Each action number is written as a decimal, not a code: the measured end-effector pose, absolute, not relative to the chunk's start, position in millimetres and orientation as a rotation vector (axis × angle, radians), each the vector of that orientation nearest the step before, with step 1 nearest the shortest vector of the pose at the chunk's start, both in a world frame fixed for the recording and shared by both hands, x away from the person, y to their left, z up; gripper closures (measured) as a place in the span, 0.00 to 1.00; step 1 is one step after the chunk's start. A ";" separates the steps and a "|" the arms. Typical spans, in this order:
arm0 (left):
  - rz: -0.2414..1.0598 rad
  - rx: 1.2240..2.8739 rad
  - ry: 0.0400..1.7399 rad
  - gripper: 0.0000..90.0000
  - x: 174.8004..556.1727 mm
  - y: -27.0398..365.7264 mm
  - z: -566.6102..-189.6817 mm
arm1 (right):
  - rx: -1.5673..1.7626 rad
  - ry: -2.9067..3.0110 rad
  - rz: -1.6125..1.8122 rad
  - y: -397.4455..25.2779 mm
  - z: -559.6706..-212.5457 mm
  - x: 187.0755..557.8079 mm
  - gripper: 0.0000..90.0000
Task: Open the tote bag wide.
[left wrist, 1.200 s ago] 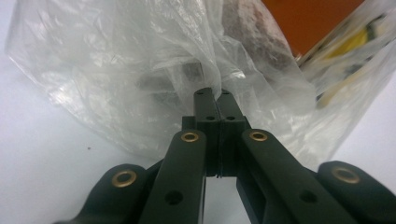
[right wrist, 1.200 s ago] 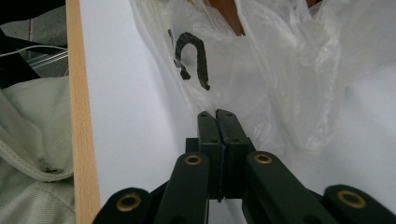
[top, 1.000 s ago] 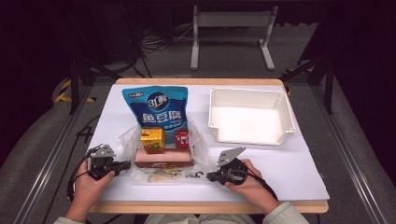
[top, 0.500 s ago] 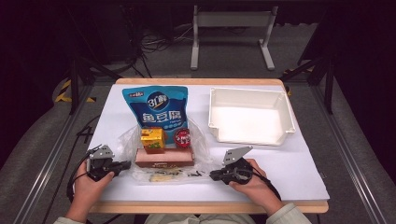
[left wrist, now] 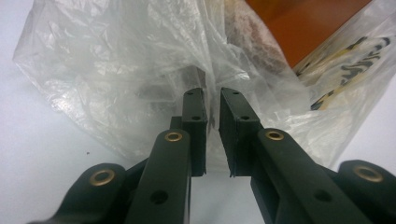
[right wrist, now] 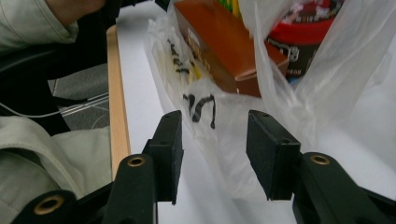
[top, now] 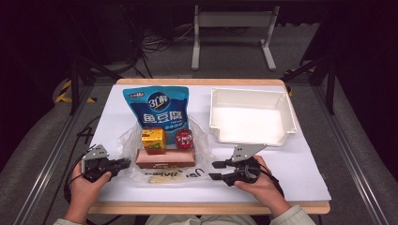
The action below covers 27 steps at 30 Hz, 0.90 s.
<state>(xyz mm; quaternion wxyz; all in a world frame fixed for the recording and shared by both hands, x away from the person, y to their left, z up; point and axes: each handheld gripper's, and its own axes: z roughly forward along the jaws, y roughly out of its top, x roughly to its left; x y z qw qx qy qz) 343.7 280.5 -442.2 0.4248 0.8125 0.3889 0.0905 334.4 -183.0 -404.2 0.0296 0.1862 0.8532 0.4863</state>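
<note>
Here, left gripper clamped on plastic bag, right gripper apart — white bin beyond.

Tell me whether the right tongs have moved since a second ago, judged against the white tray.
Yes. In the high view the right tongs have drifted slightly right, now sitting below the white tray front-left corner, with more gap to the plastic bag.

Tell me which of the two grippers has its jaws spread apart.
The right gripper: its jaws stand wide apart, facing the plastic bag. The left gripper has its jaws almost together at the bag's other edge.
</note>
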 end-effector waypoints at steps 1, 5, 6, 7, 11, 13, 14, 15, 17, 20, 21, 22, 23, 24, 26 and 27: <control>0.227 2.036 0.965 0.89 343.7 280.4 -441.5 | 0.564 2.620 1.505 -182.7 -401.6 333.7 0.61; 0.233 2.047 0.968 0.89 343.4 279.5 -442.1 | 0.538 2.598 1.530 -179.7 -392.6 332.5 0.61; 0.233 2.047 0.968 0.90 343.4 279.5 -442.1 | 0.538 2.598 1.530 -179.7 -392.6 332.5 0.61; 0.235 2.047 0.969 0.90 343.3 279.7 -441.9 | 0.533 2.592 1.542 -178.7 -389.7 332.4 0.61; 0.240 2.047 0.969 0.90 342.5 281.0 -441.7 | 0.534 2.572 1.570 -176.3 -382.3 335.9 0.61; 0.235 2.037 0.969 0.86 340.9 281.1 -440.7 | 0.535 2.558 1.597 -174.4 -377.6 338.6 0.61; 0.239 2.029 0.964 0.85 340.2 281.3 -439.7 | 0.528 2.553 1.609 -172.7 -375.1 340.0 0.61; 0.242 2.022 0.960 0.82 339.6 281.3 -439.2 | 0.521 2.549 1.615 -170.6 -372.6 341.3 0.61; 0.242 2.009 0.945 0.77 337.8 281.6 -437.4 | 0.514 2.544 1.617 -167.4 -369.2 343.0 0.60; 0.251 1.992 0.924 0.72 335.5 283.2 -434.0 | 0.503 2.536 1.625 -162.0 -363.5 345.9 0.59; 0.259 1.980 0.923 0.69 334.7 283.7 -432.9 | 0.501 2.531 1.630 -160.3 -361.6 346.7 0.59; 0.265 1.972 0.918 0.66 334.0 284.2 -431.7 | 0.500 2.528 1.634 -158.7 -359.7 347.5 0.58; 0.267 1.965 0.919 0.63 332.9 284.7 -430.7 | 0.497 2.521 1.637 -157.0 -357.8 348.3 0.57; 0.270 1.956 0.915 0.62 332.0 285.1 -429.9 | 0.499 2.512 1.644 -155.4 -356.0 349.0 0.56; 0.281 1.944 0.902 0.60 330.4 286.4 -428.0 | 0.503 2.497 1.654 -152.1 -352.3 350.4 0.54; 0.282 1.936 0.901 0.60 329.5 286.6 -427.5 | 0.508 2.487 1.660 -150.0 -350.2 351.2 0.54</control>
